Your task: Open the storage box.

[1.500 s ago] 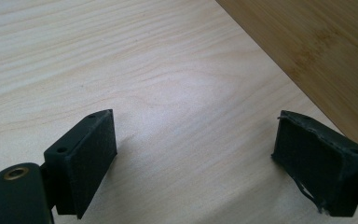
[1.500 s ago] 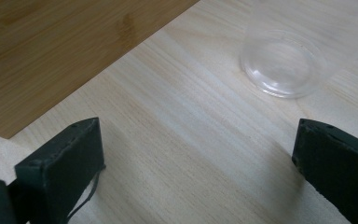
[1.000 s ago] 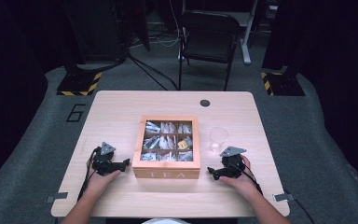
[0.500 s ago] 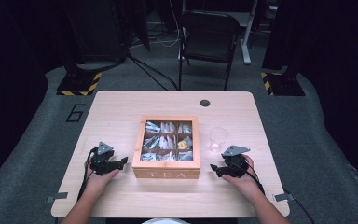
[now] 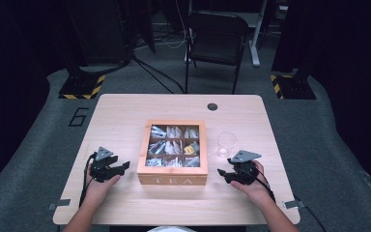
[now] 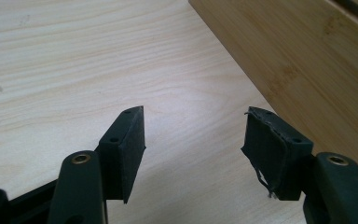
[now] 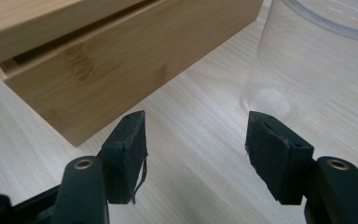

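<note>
A wooden tea box (image 5: pixel 173 180) stands open in the middle of the table, its compartments holding several tea bags (image 5: pixel 174 146). A clear plastic cup (image 5: pixel 226 143) stands just right of it. My left gripper (image 5: pixel 121 168) rests left of the box, pointing at its side wall (image 6: pixel 307 56). Its jaws have just been closing and stand half apart, nothing between them (image 6: pixel 193 114). My right gripper (image 5: pixel 223 174) sits right of the box, below the cup. Its jaws have also been closing with nothing between them (image 7: pixel 196 116). Ahead of them are the box (image 7: pixel 121 60) and the cup (image 7: pixel 317 51).
The light wooden table (image 5: pixel 125 116) has a small dark round cap (image 5: pixel 212 106) near its far edge. A black chair (image 5: pixel 217 34) stands beyond the table. Cables trail from both grippers over the near edge.
Both grippers' jaws have narrowed with nothing taken hold of. The right gripper has lifted slightly; the left hand has stayed in place.
</note>
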The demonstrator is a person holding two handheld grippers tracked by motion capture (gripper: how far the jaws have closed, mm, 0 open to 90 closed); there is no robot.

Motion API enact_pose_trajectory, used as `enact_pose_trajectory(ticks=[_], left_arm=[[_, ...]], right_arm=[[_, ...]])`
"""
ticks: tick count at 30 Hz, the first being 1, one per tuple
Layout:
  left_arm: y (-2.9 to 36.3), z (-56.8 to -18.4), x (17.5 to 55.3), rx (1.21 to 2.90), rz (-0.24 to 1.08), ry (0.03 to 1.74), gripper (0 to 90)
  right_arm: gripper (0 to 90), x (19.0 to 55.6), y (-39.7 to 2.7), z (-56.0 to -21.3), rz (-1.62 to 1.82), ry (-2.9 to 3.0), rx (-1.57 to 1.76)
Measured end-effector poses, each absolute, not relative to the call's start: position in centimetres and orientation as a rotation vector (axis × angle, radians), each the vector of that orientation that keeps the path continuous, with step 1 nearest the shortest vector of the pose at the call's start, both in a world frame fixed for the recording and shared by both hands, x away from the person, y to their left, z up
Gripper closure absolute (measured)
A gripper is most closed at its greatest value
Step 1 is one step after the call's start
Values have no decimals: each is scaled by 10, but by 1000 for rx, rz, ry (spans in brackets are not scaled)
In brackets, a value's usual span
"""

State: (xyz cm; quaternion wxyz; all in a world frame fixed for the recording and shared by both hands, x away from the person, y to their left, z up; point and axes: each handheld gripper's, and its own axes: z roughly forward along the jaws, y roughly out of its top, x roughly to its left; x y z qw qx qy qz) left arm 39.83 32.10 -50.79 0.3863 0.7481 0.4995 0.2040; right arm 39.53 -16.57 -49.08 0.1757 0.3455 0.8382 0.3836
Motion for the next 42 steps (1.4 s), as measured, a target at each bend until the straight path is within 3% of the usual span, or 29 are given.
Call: enact_pose_trajectory(ticks=[4, 7, 17, 30, 42], left_arm=[[322, -504, 397, 1894, 513, 1273, 376], [322, -497, 394, 1897, 524, 1268, 384], [315, -483, 388, 1954, 546, 1203, 414], [308, -460, 370, 1905, 573, 1130, 427], [307, -459, 358, 1898, 536, 1095, 476]], right_arm=[[381, 394, -166, -487, 1109, 2377, 978], [435, 392, -166, -482, 1167, 2406, 976], [453, 388, -165, -473, 1193, 2482, 925], [478, 374, -163, -450, 1207, 2535, 831], [538, 372, -149, -454, 1219, 2597, 777]])
